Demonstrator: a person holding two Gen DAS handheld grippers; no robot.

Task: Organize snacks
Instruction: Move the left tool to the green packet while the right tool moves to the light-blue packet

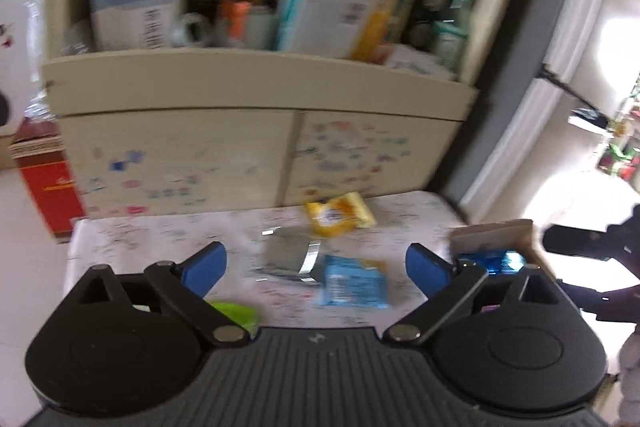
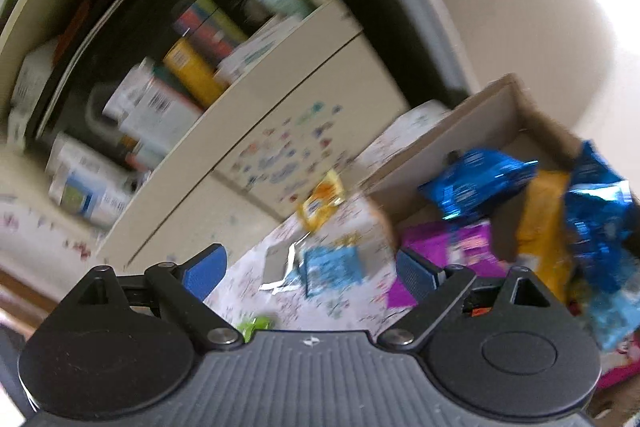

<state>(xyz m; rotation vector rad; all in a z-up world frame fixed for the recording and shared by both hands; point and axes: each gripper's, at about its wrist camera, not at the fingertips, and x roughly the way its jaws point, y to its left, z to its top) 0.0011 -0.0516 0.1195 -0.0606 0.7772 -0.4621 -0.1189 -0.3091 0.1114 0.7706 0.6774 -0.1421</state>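
On a small patterned table (image 1: 160, 239) lie a yellow snack packet (image 1: 338, 215), a silver foil packet (image 1: 290, 257), a light blue packet (image 1: 354, 285) and a green item (image 1: 234, 311) near the front. My left gripper (image 1: 316, 267) hovers over them, open, with nothing between its blue pads. My right gripper (image 2: 310, 267) is also open and empty, above the same silver packet (image 2: 278, 263) and light blue packet (image 2: 334, 267). To its right a cardboard box (image 2: 460, 131) holds shiny blue bags (image 2: 476, 183), an orange bag (image 2: 544, 223) and a purple packet (image 2: 452, 247).
Behind the table stands a beige cabinet (image 1: 256, 87) with stickers on its doors and a shelf crammed with boxes and bottles. A red box (image 1: 52, 187) sits on the floor at left. The other gripper's dark body (image 1: 592, 251) shows at right.
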